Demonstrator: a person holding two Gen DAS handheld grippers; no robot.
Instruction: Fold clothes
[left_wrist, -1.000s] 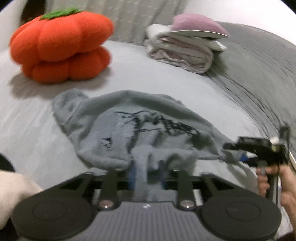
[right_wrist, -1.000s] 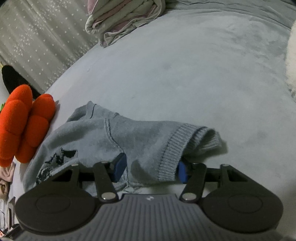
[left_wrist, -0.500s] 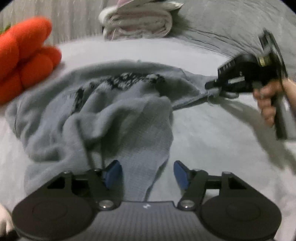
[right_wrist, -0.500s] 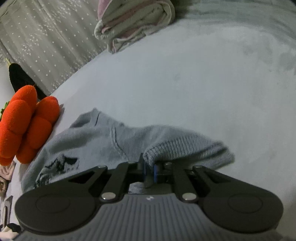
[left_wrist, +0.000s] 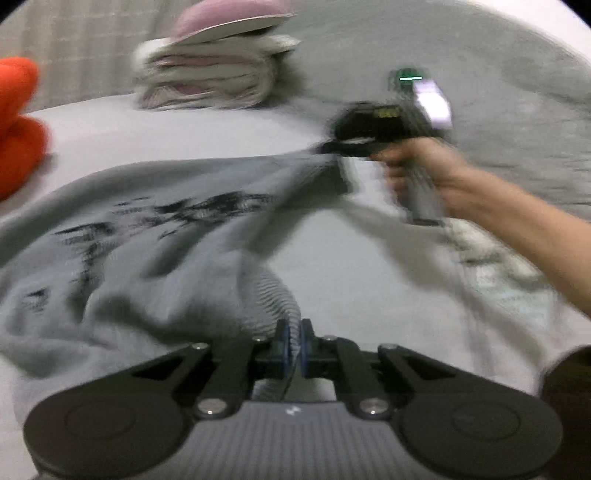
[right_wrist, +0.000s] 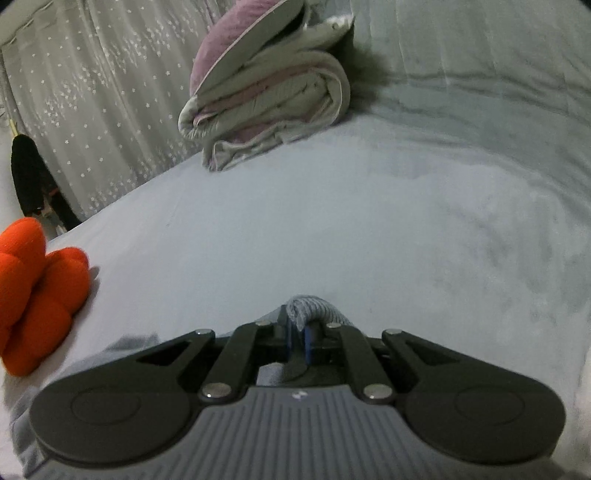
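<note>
The bed (right_wrist: 332, 229) carries the grey sweater (left_wrist: 122, 258), which now lies more stretched out than half a second ago, with its print facing up. Your left gripper (left_wrist: 291, 341), open before, is now clenched on a ribbed cuff (left_wrist: 273, 299). Your right gripper (right_wrist: 297, 338) still grips the other ribbed edge, lifted higher. Folded bedding (right_wrist: 273, 107) and an orange plush (right_wrist: 37, 291) stand behind.

two black grippers, the left gripper (left_wrist: 291, 343) and the right gripper (right_wrist: 297, 338), are fitted with blue pads, silver screws and ribbed grey housings; a bare-skinned right hand (left_wrist: 417, 166) is seen, blurred.
</note>
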